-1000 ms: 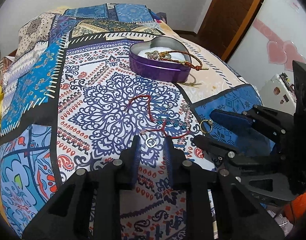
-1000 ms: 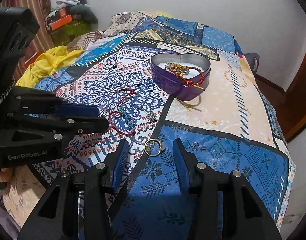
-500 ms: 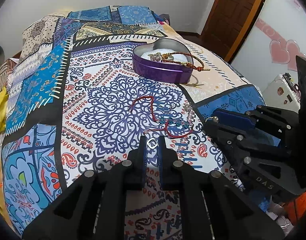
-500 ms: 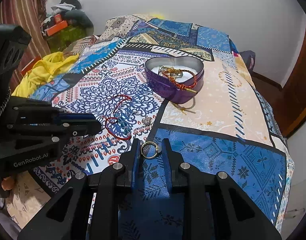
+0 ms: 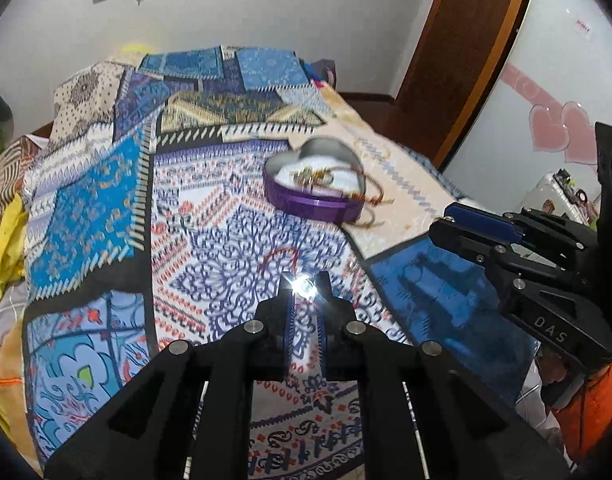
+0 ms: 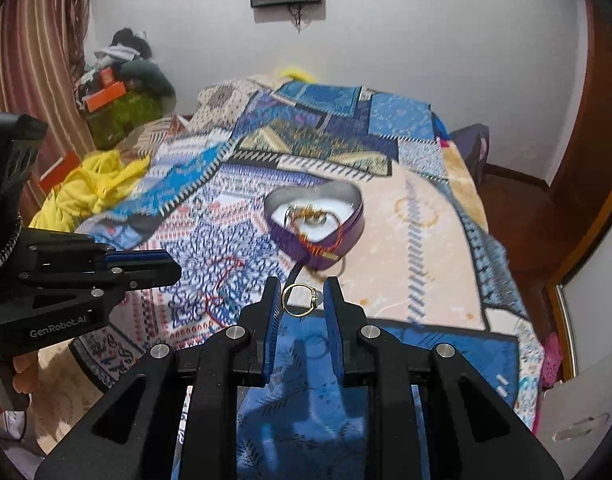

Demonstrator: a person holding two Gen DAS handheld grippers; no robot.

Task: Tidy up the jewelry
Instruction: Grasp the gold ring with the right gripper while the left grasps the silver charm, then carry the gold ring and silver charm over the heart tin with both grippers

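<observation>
A purple heart-shaped tin (image 5: 313,196) sits on the patterned bedspread (image 5: 106,200), with a red-and-gold bracelet and other jewelry inside; it also shows in the right wrist view (image 6: 317,224). My left gripper (image 5: 304,286) is shut on a small silver ring (image 5: 305,285) that glints, held above the bed. My right gripper (image 6: 302,300) is shut on a gold ring (image 6: 300,300) with a pale stone, held above the bed short of the tin. A red cord bracelet (image 5: 280,258) lies on the bedspread in front of the tin.
Yellow cloth (image 6: 90,188) lies at the bed's left edge. A wooden door (image 5: 465,52) stands at the right. Boxes and clothes (image 6: 118,88) are piled by the far left wall. The other gripper shows at each view's side.
Both grippers closed on their rings and lifted them off the bedspread. Both now sit higher and tilted up, with the tin farther below.
</observation>
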